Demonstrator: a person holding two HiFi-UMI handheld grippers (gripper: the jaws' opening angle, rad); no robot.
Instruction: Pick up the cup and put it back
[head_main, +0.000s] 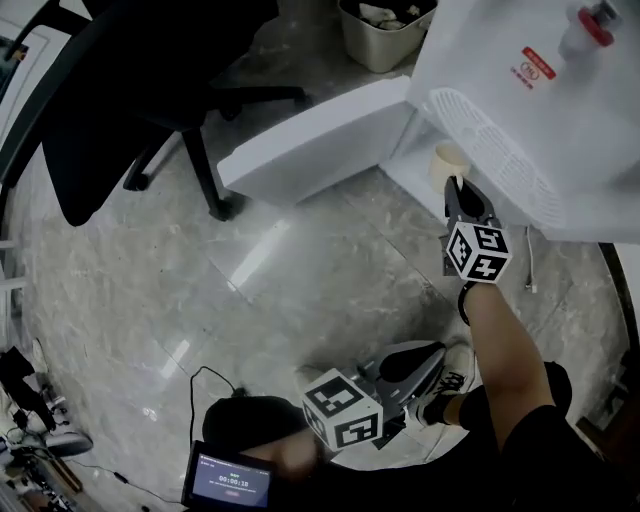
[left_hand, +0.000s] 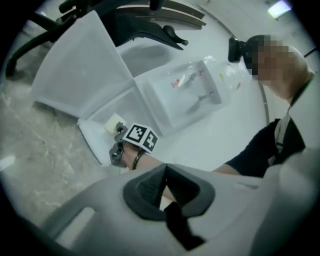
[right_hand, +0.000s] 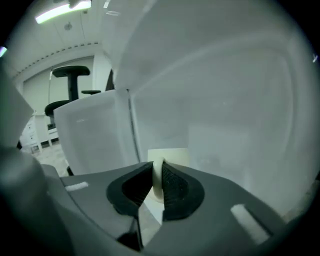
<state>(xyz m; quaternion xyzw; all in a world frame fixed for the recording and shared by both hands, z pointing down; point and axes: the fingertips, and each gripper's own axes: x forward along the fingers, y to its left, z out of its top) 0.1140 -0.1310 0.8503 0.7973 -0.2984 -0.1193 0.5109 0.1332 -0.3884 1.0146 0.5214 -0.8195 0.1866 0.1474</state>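
A cream cup (head_main: 449, 160) stands in the open lower compartment of a white water dispenser (head_main: 560, 110). My right gripper (head_main: 455, 186) reaches down into that compartment and is shut on the cup's rim. In the right gripper view the cup (right_hand: 170, 156) has its wall pinched between the two dark pads (right_hand: 173, 186) of the right gripper (right_hand: 159, 175). The left gripper view shows the cup (left_hand: 113, 123) ahead of the right gripper (left_hand: 119, 131) on the compartment floor. My left gripper (head_main: 428, 354) hangs low beside the person's leg; its left gripper (left_hand: 166, 167) tips meet with nothing held.
The compartment door (head_main: 320, 140) swings open to the left over the marble floor. A black office chair (head_main: 130, 90) stands at the far left, and a bin (head_main: 385, 35) sits behind the dispenser. A small screen (head_main: 228, 478) with a cable lies at the bottom.
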